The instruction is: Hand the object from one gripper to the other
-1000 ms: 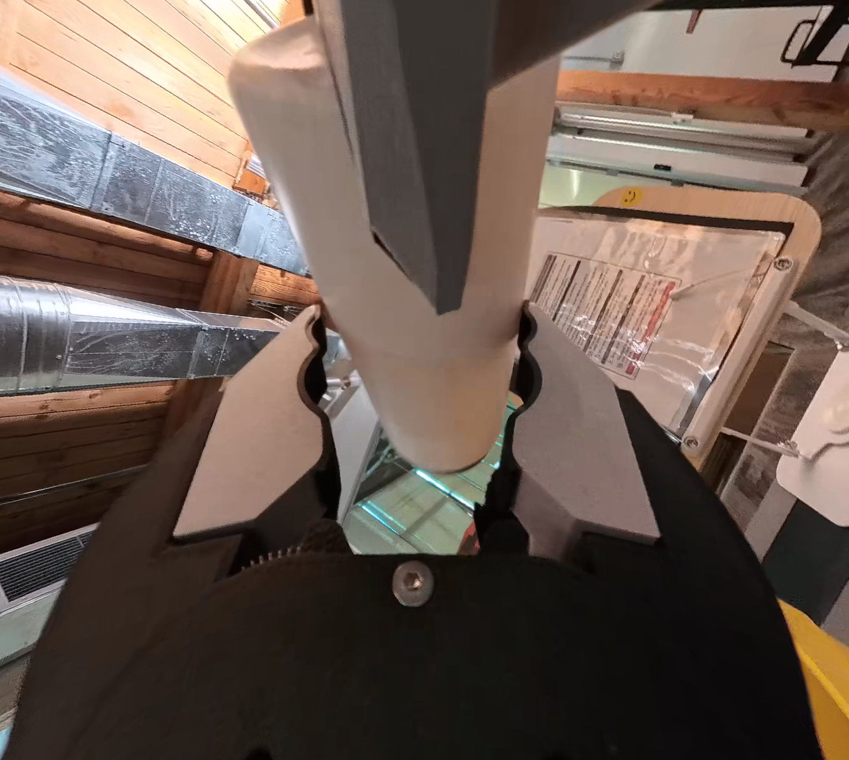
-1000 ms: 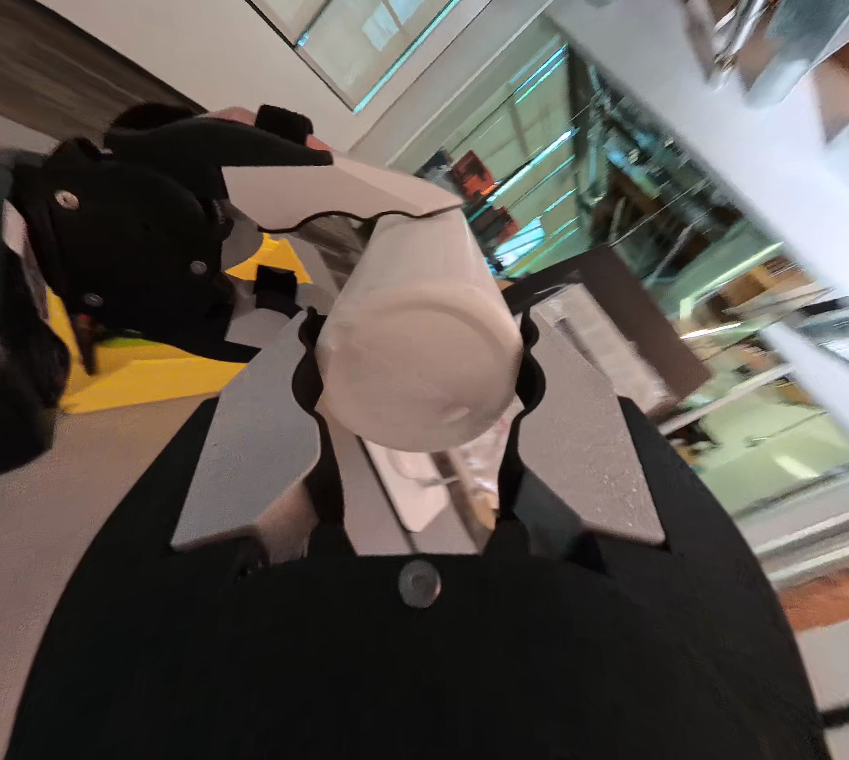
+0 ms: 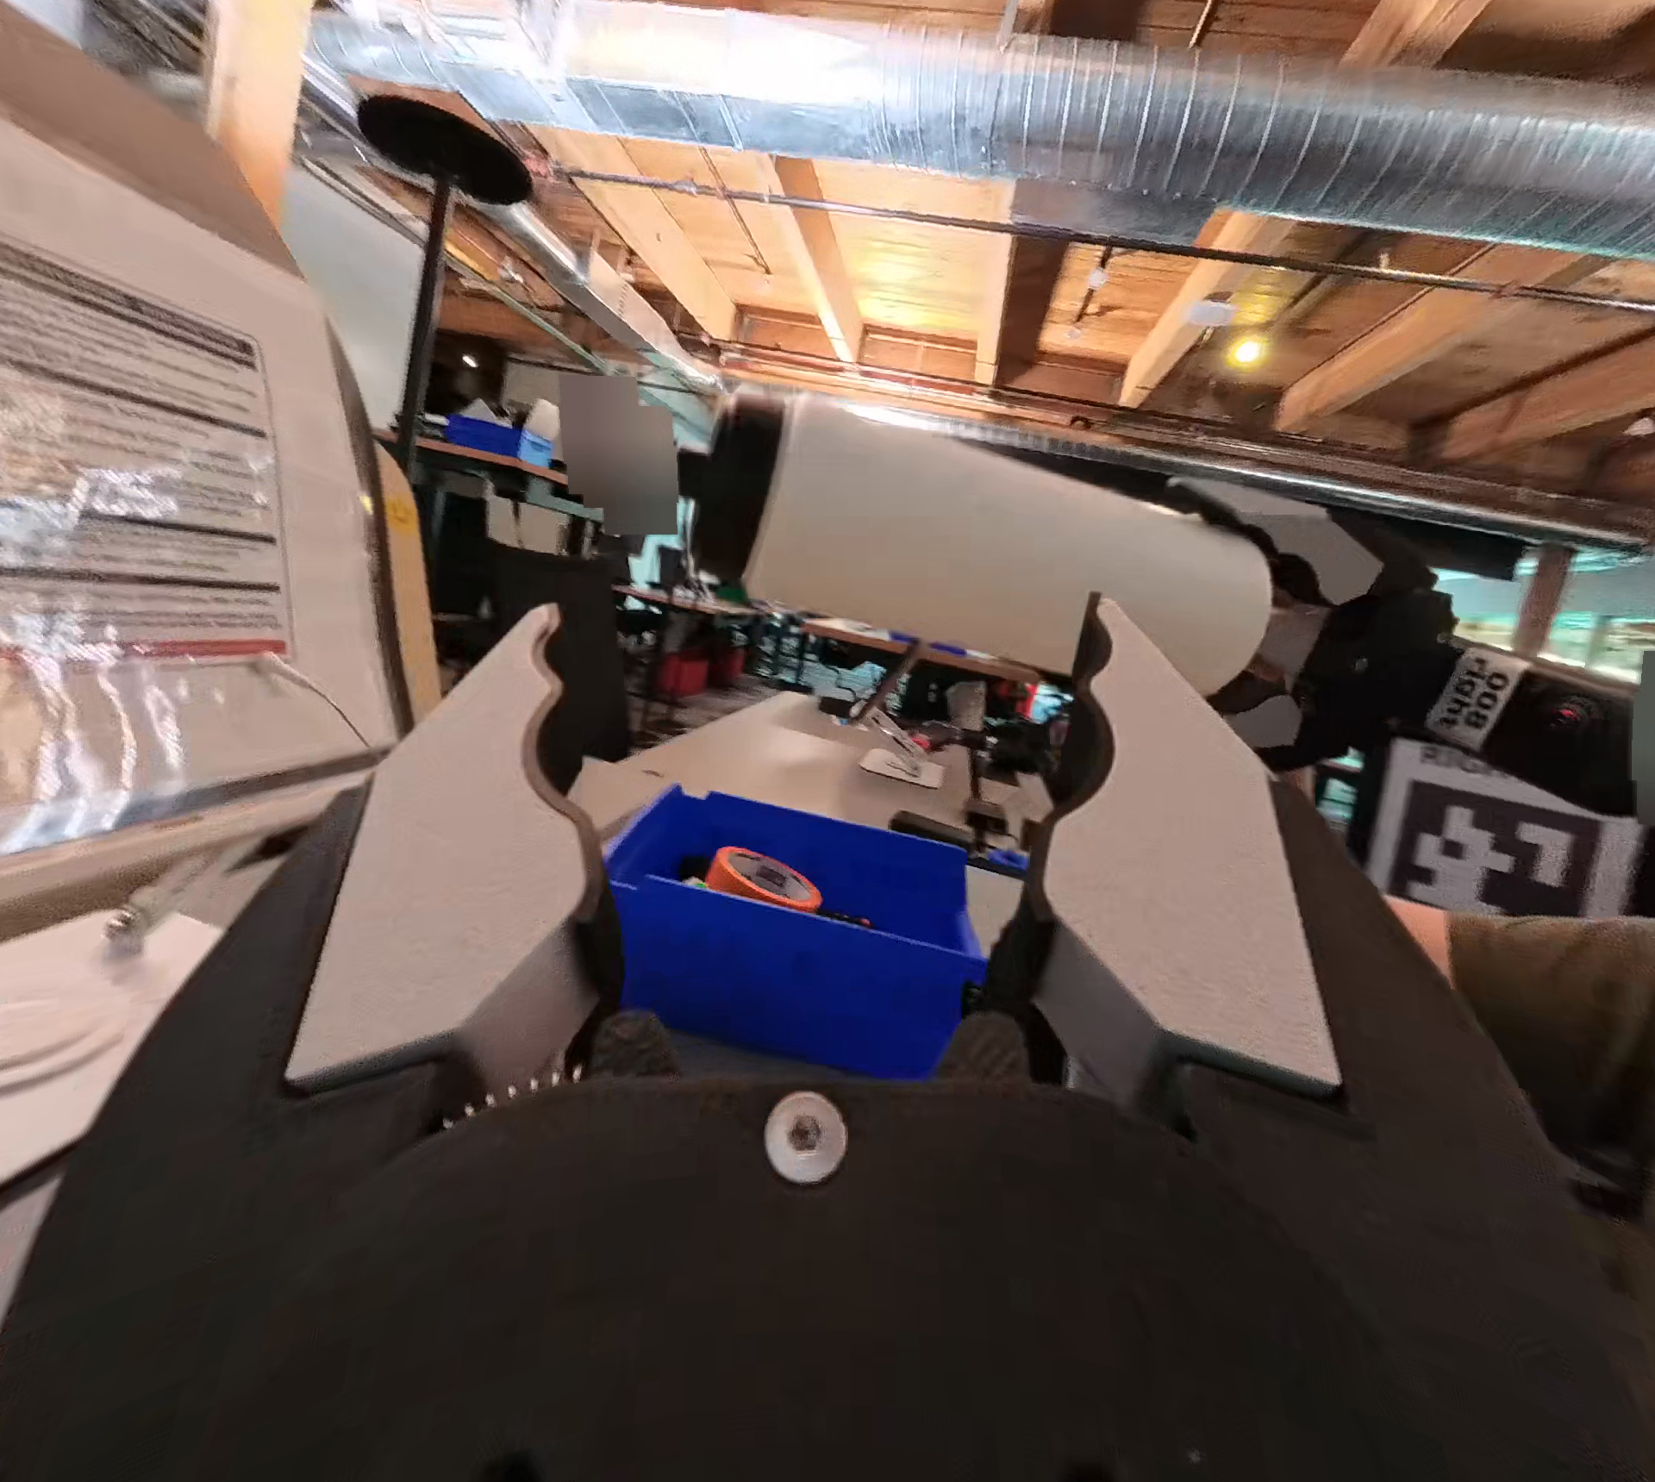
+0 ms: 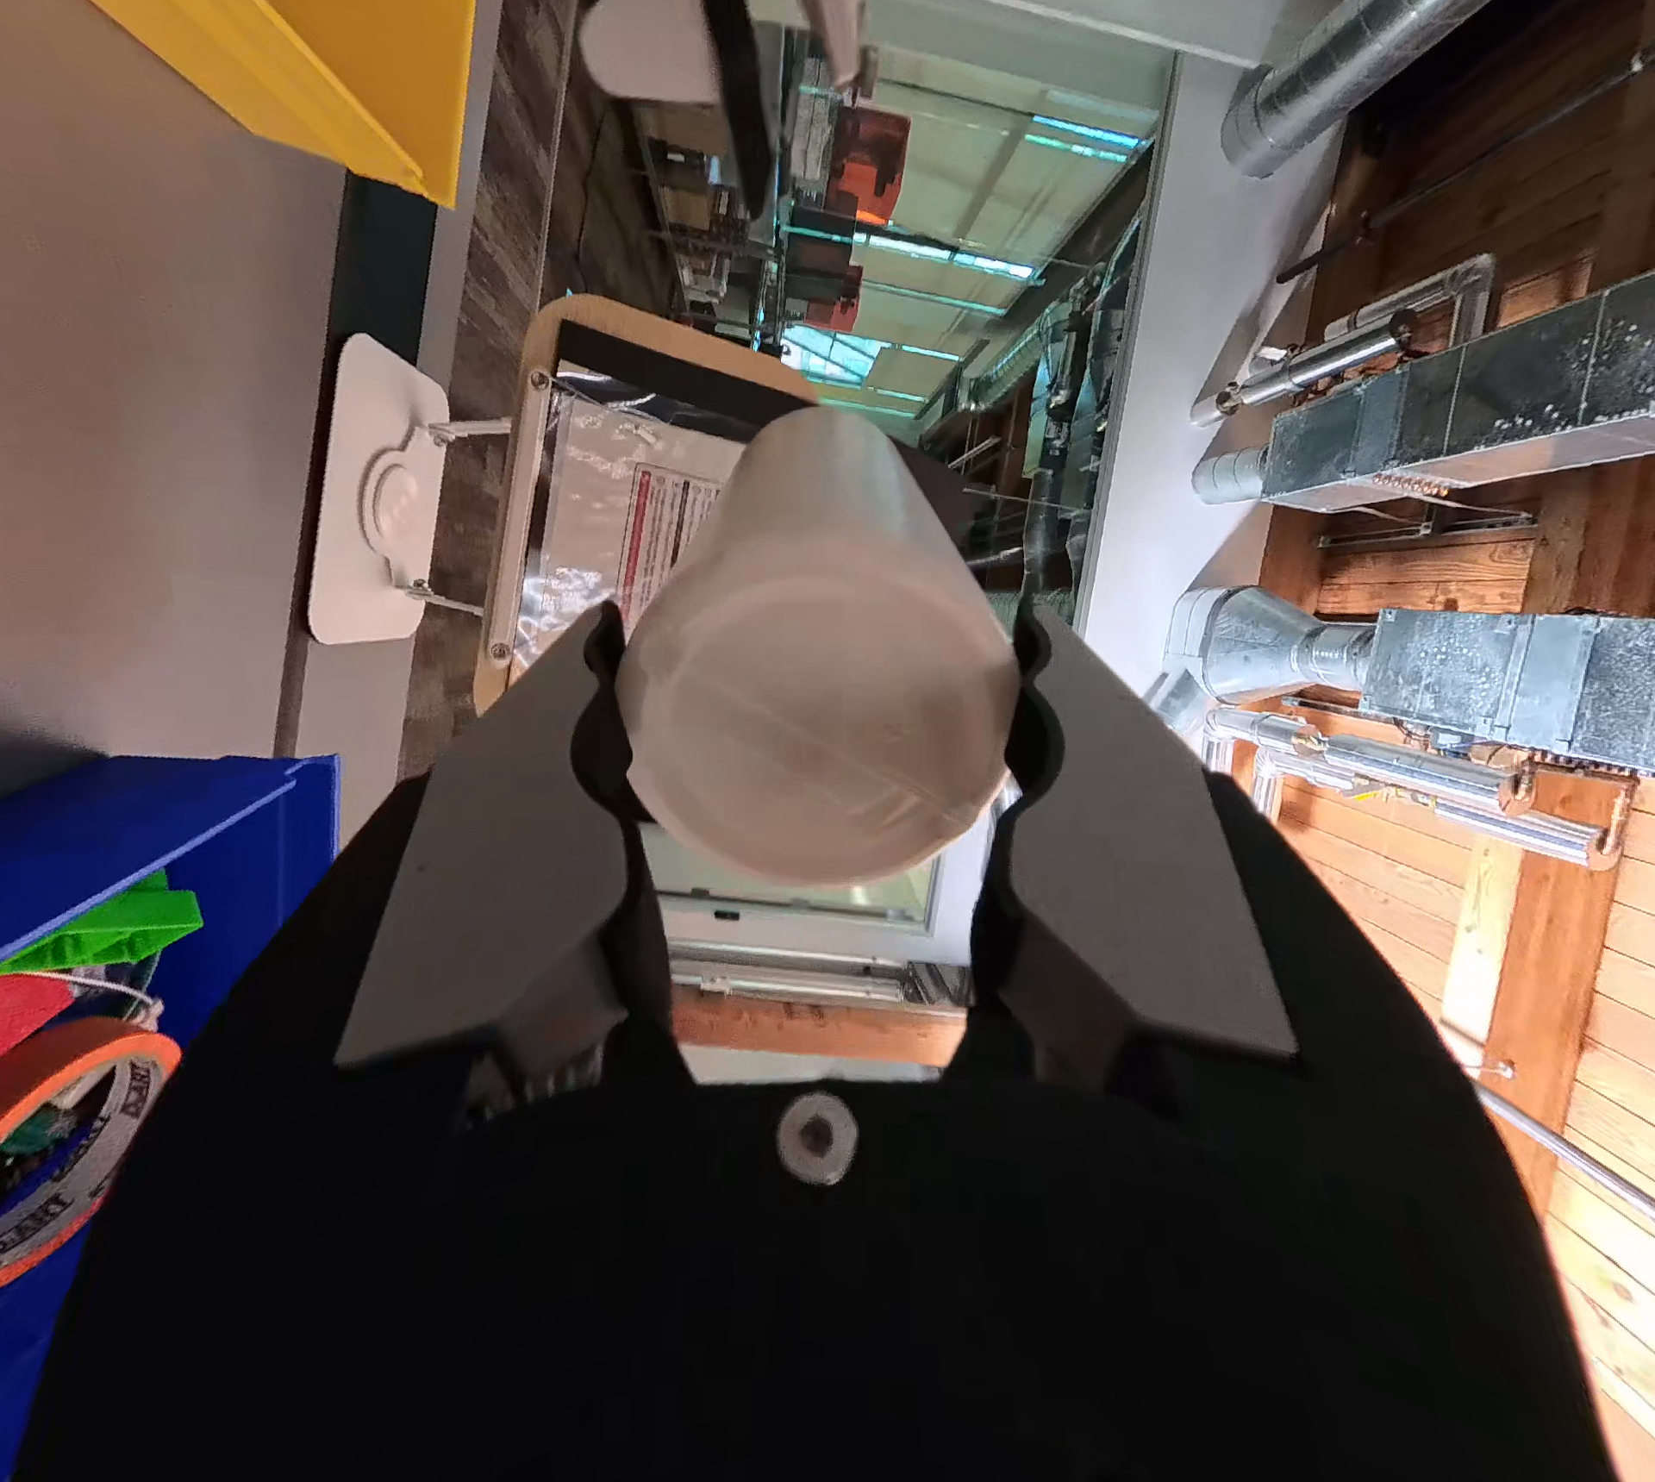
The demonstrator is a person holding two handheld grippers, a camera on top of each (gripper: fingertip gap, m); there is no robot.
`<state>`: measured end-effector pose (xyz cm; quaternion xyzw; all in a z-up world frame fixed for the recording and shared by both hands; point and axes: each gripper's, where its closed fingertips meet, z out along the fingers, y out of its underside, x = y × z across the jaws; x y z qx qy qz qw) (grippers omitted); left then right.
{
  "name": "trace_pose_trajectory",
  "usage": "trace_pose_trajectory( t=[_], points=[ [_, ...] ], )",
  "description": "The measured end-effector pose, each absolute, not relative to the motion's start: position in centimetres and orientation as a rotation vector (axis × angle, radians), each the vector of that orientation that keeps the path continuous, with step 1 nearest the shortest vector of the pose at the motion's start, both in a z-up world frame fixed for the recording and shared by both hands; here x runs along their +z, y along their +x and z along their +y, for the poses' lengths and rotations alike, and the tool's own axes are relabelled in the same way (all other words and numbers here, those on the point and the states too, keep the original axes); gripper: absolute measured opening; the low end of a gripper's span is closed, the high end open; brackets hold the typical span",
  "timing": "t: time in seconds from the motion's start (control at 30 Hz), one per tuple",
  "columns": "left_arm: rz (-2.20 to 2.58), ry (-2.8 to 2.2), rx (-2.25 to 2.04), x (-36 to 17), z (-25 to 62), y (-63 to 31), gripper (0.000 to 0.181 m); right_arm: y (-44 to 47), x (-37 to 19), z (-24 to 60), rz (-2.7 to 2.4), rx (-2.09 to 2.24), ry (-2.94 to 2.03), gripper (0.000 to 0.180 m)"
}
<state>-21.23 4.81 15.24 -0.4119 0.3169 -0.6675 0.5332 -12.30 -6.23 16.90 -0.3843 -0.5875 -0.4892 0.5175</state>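
I see the white bottle [image 4: 819, 722] clamped near its base between my right gripper [image 4: 819, 709]'s jaws, up in the air. My left gripper [image 3: 824, 709] has its jaws spread apart with nothing between them, over a blue bin [image 3: 797, 964] holding orange tape [image 3: 763, 879] on the table [image 3: 788, 740].

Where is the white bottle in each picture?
Left wrist view: the white bottle lies sideways at centre right, held at its far end by the right hand-held gripper.
Right wrist view: it is at the centre, its base facing the camera, clamped between the fingers.
Shared landmark: the blue bin with the orange tape roll.
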Motion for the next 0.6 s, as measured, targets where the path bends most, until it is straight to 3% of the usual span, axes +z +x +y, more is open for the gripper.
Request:
trace_pose_trajectory(
  t=[0.03,0.6],
  points=[
    [0.772,-0.993,-1.622,14.9,4.7,-21.1,0.109,-12.6,17.2,-6.8,-1.411,-1.161,-0.905,0.086],
    [0.581,-0.534,-2.361,20.6,-1.2,-22.8,0.12,-18.7,19.9,-14.4,-1.391,-0.992,-0.675,0.085]
  ],
)
